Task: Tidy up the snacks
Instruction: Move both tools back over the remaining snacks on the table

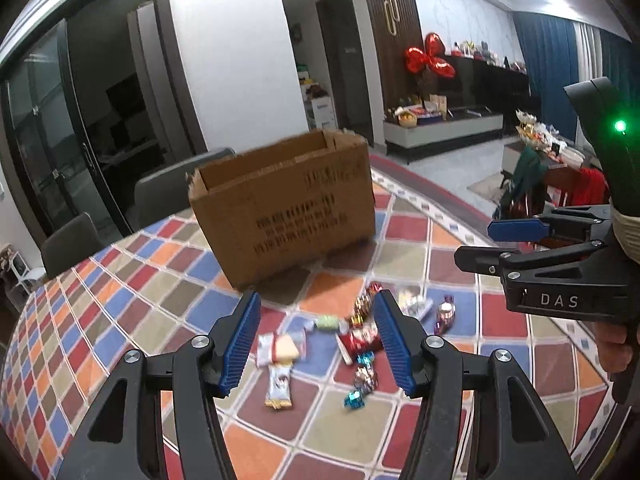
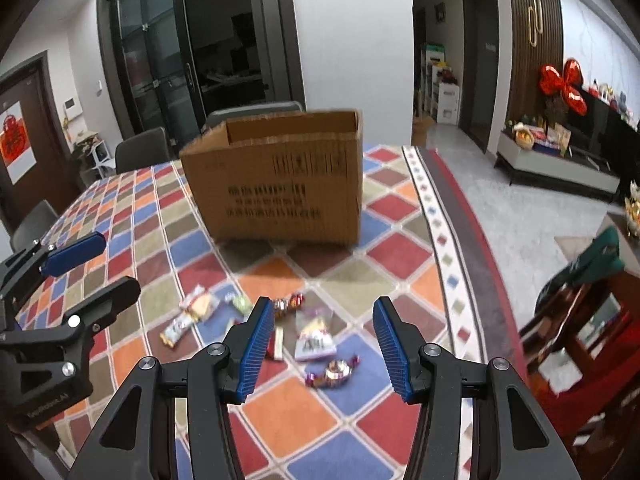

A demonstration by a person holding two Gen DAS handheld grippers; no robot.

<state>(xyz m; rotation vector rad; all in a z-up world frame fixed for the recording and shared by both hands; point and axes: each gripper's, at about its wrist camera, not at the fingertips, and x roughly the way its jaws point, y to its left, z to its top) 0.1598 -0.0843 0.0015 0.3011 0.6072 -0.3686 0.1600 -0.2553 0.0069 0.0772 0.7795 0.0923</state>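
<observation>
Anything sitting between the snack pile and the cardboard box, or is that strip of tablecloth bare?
Bare. In both wrist views only patterned tablecloth lies between the snacks and the cardboard box; nothing blocks the way.

Left gripper is angled downward, its two blue ribbed pads standing apart with nothing pinched between them, black finger arms splayed out toward the camera. Right gripper matches it, also tilted down, blue pads parted and empty. From the left wrist view, the right gripper sits just to the right of the left gripper and level with it, side-on, a green light glowing on its body, and a hand is wrapped round its handle. From the right wrist view, the left gripper shows to the left, side-on, fingers apart.
</observation>
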